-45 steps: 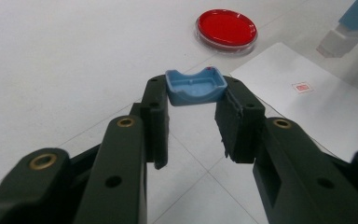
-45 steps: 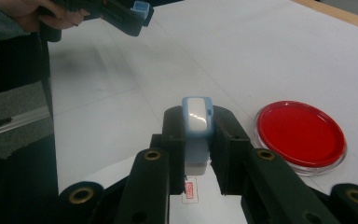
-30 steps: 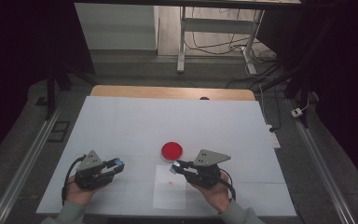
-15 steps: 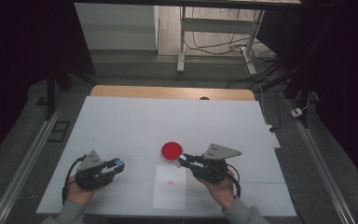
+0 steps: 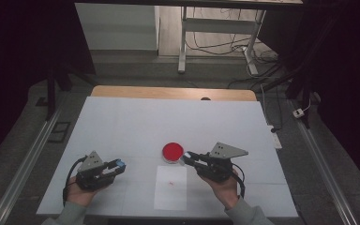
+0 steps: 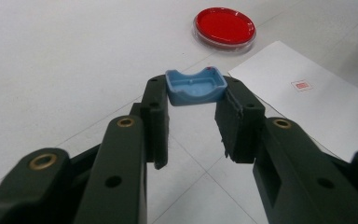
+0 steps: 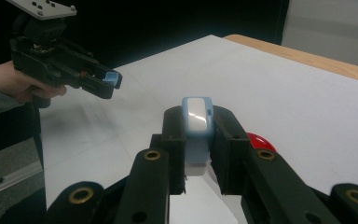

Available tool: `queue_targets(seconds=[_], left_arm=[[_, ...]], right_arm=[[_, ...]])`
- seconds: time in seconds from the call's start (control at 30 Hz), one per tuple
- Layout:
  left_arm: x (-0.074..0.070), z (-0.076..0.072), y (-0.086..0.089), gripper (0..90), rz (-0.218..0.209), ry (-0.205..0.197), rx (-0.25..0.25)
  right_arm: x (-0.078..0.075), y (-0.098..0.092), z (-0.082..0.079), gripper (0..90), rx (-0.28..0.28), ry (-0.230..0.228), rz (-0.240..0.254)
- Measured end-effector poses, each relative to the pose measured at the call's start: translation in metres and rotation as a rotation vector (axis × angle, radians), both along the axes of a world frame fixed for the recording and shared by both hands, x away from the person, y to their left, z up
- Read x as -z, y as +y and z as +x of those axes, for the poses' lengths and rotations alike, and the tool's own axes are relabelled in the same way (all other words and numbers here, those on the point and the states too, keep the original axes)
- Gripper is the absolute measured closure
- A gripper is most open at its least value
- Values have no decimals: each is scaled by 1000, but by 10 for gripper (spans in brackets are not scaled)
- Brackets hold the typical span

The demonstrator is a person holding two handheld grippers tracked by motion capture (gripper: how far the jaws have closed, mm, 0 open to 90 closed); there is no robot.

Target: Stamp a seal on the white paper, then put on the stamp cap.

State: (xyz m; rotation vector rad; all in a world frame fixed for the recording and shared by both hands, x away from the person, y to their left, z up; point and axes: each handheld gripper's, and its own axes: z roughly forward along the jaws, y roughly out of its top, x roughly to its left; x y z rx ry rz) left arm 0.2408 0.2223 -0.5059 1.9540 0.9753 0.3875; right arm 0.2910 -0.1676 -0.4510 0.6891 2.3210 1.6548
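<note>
Holding a small blue plastic cap [image 6: 196, 87] in my left gripper [image 5: 117, 165]; right gripper [image 5: 189, 157] clamps a blue-and-white stamp body [image 7: 196, 125]. No legible writing.

Dish [image 5: 173, 152] sits on the table [image 5: 122, 122], a bit right of centre and nearer the near edge than the far one. Paper sheet [image 5: 170, 187] lies flat just in front of the dish, reaching close to the near edge. Left gripper [image 5: 118, 165] over the near-left part, well left of the sheet, cap [image 6: 196, 87] between its jaws. Right gripper [image 5: 187, 158] just right of the dish, stamp body [image 7: 197, 128] between its jaws.
</note>
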Motion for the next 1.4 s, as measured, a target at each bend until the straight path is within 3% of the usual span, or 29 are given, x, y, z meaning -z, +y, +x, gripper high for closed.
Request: queue_targets(seconds=[0.67, 1.0, 1.4], left_arm=[[-2, 2, -9, 650, -4, -5, 18], [-6, 8, -29, 650, 6, -14, 70], [-9, 14, -45, 650, 16, -22, 98]], right_arm=[[0, 1, -1, 754, -6, -7, -1], [1, 2, 0, 754, -3, -5, -1], [2, 3, 0, 755, 2, -7, 6]])
